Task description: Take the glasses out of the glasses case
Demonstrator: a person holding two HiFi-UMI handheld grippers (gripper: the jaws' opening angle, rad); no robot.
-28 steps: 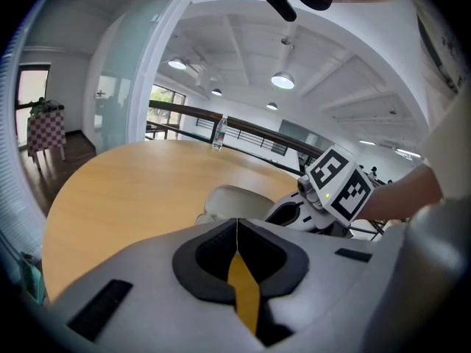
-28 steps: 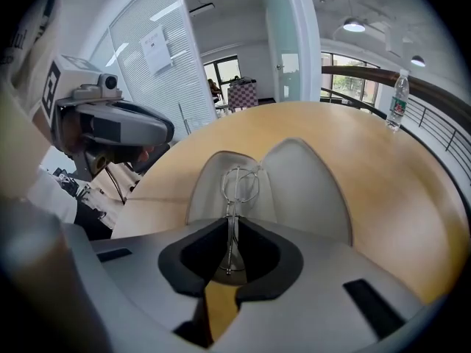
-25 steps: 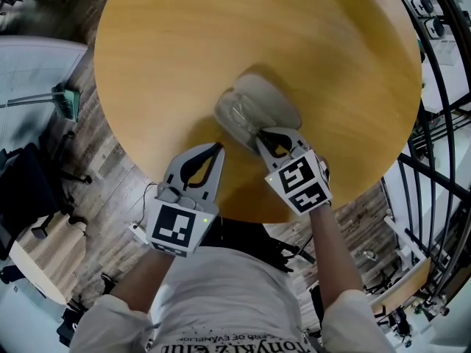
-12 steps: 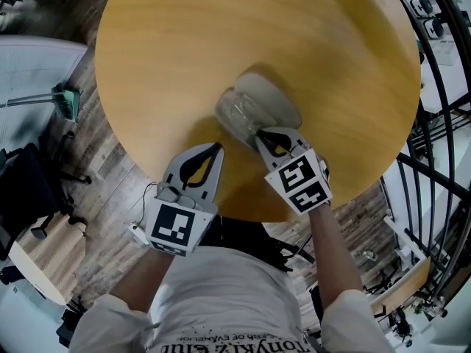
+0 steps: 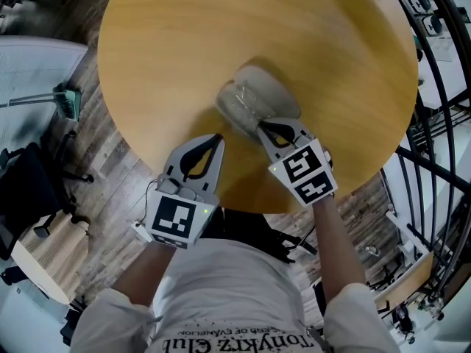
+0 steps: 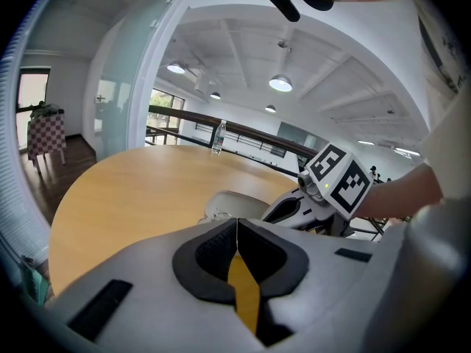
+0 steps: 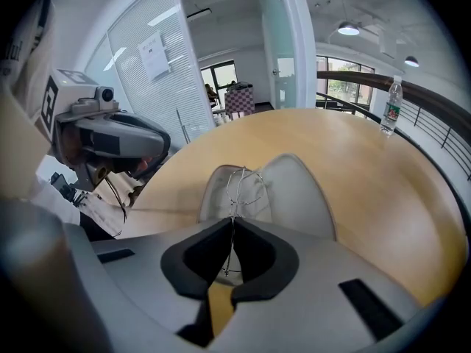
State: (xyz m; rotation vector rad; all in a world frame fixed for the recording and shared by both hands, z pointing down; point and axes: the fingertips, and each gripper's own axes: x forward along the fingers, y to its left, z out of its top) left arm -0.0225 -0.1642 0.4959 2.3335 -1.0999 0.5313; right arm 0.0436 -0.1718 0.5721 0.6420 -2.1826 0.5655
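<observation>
We are in an office: glass partitions with blinds point(image 7: 136, 87) in the right gripper view's upper left, hanging ceiling lamps point(image 6: 280, 84), a black swivel chair point(image 5: 26, 186) at the head view's left edge.

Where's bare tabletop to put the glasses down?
Table is bare left of, right of and beyond the glasses case. Crowded at the near edge: right claw shut on the glasses, left claw beside it.

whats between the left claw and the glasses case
Only bare table. In the head view, a stretch of plain wood separates the shut left claw from the open glasses case, and nothing lies on it.
</observation>
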